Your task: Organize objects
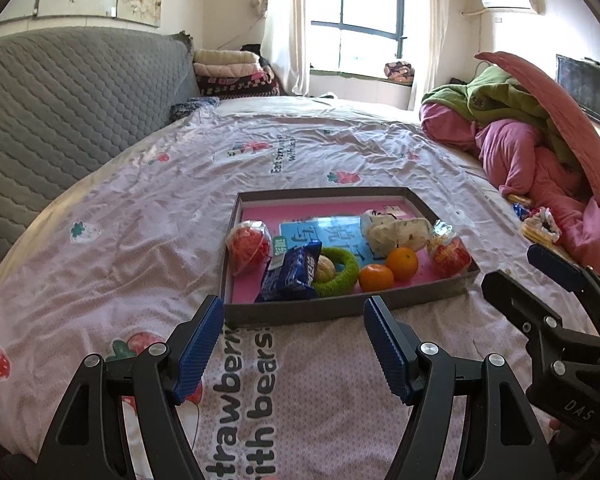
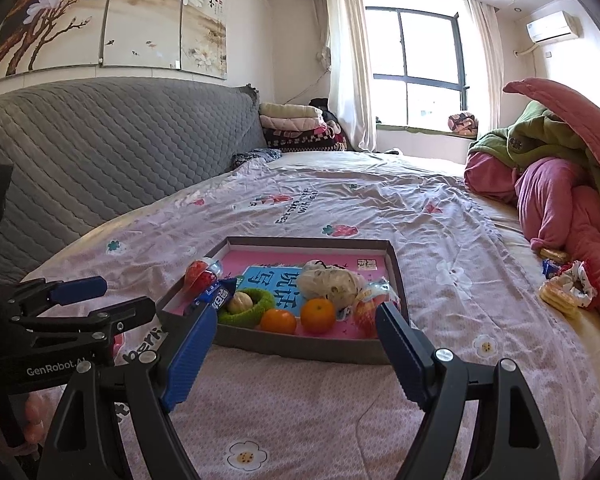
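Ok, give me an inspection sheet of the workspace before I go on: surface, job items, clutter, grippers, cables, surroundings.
Surface: bed sheet, wrinkled, strawberry print.
Job's things: shallow box holding two oranges, green ring around a pale round item, blue packet, blue booklet, wrapped red snacks.
Clutter: biscuits and wrappers loose on the bed right of the box.
Grippers: left gripper and right gripper both open, empty, short of the box.
Cables: nothing seen.
Surroundings: grey headboard, pink bedding pile, window.
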